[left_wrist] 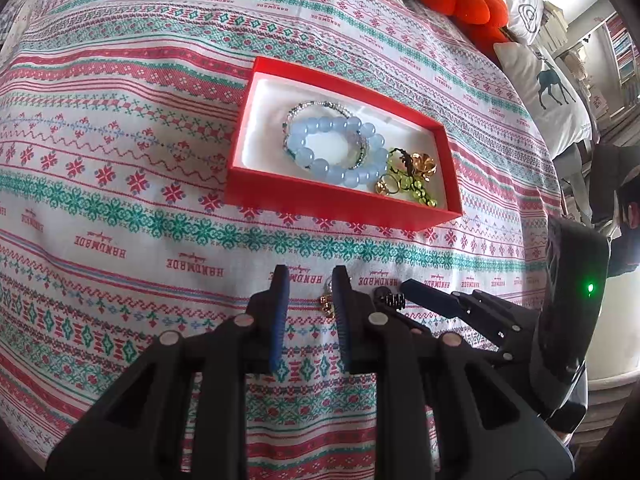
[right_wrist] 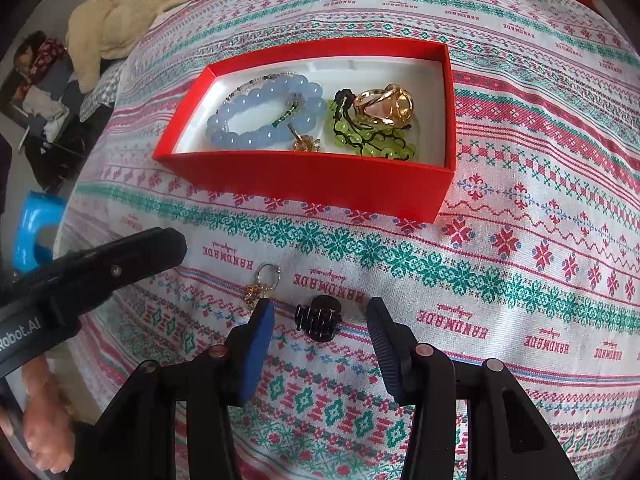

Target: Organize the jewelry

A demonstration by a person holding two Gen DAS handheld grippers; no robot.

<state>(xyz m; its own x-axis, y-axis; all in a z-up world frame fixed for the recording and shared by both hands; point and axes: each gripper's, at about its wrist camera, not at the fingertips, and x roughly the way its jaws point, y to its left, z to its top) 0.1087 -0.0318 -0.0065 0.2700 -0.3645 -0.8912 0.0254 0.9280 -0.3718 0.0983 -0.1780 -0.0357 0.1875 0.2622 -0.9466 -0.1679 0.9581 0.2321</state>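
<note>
Through the left wrist view I see my left gripper [left_wrist: 310, 280] with fingers spread around a small gold earring [left_wrist: 327, 300] on the patterned bedspread [left_wrist: 120, 200], near the red rectangular box [left_wrist: 340, 204]; through the right, my right gripper [right_wrist: 320, 312] straddles a black hair claw [right_wrist: 318, 318], fingers apart, untouched.

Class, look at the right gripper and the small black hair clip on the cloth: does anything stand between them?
Nothing visible does. The black hair clip lies on bare cloth between the right gripper's open fingers; the gold earring lies off to the side.
</note>
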